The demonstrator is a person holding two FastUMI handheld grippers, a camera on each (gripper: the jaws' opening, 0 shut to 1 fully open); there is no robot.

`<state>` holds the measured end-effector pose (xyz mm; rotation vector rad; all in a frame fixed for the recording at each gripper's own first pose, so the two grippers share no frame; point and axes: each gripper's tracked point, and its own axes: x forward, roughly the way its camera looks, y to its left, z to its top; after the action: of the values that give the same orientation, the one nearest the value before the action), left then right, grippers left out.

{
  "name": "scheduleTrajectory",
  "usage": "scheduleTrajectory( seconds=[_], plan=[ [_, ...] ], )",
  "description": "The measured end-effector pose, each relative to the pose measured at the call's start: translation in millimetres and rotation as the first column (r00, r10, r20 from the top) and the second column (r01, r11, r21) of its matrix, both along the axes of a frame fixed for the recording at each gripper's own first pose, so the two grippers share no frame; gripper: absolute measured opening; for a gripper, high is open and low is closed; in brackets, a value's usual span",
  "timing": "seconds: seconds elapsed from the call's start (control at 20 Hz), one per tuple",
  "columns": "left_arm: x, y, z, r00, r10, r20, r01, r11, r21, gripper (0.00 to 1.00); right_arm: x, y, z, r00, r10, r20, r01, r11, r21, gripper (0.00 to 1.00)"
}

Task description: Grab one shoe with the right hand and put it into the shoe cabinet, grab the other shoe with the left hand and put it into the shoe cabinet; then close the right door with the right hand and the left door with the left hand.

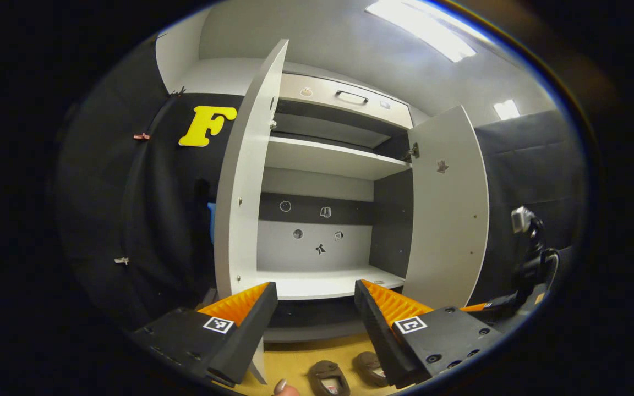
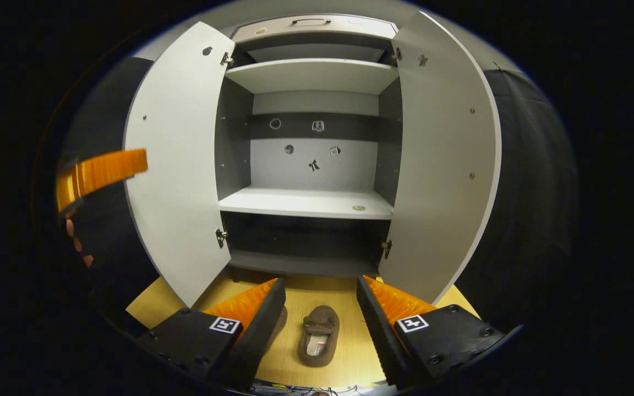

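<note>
Opening step, by the look of it: right gripper [image 2: 317, 300] poised above one shoe [image 2: 320, 336] on the wooden floor [image 2: 350, 291], jaws wide, nothing held. Next: down, straddle, clamp. Left gripper [image 1: 317, 308] likewise agape, facing the shoe cabinet [image 2: 306, 203]; both doors open, second shoe [image 1: 369, 367] alongside. Dark cloth all around.

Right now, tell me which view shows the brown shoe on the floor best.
The right gripper view: the brown shoe lies whole between the right gripper's open fingers, before the cabinet. The left gripper view catches two shoes at its bottom edge, cut off.
</note>
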<state>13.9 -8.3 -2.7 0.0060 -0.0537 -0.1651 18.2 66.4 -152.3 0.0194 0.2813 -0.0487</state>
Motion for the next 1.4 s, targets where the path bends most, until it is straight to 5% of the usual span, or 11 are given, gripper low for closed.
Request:
scheduleTrajectory(
  seconds=[0.25,0.35,0.7,1.1,1.15,1.2,1.4],
  plan=[
    [16,-4,2,0.999,0.018,0.028,-0.017,1.0,-0.021,0.9,20,11,-96,0.981,0.037,-0.192,-0.028,0.998,0.05,0.79],
    [23,-5,-5,0.999,0.032,0.019,-0.031,0.999,-0.026,0.9,26,19,-138,0.96,0.068,-0.27,-0.046,0.995,0.089,0.63],
    [39,0,-43,0.993,0.106,-0.055,-0.105,0.994,0.013,0.9,28,23,-247,0.878,0.099,-0.469,-0.048,0.992,0.12,0.62],
    [51,0,-72,0.986,0.132,-0.1,-0.132,0.991,0.004,0.89,55,24,-289,0.871,0.088,-0.484,-0.066,0.996,0.063,0.62],
    [52,0,-75,0.986,0.136,-0.1,-0.135,0.991,0.018,0.89,61,24,-289,0.878,0.086,-0.471,-0.067,0.996,0.056,0.38],
    [53,0,-78,0.984,0.144,-0.1,-0.141,0.989,0.035,0.89,65,21,-291,0.882,0.077,-0.465,-0.062,0.997,0.047,0.33],
    [56,-2,-89,0.982,0.15,-0.112,-0.144,0.987,0.067,0.89,85,20,-299,0.895,0.069,-0.442,-0.06,0.998,0.034,0.34]
  ],
)
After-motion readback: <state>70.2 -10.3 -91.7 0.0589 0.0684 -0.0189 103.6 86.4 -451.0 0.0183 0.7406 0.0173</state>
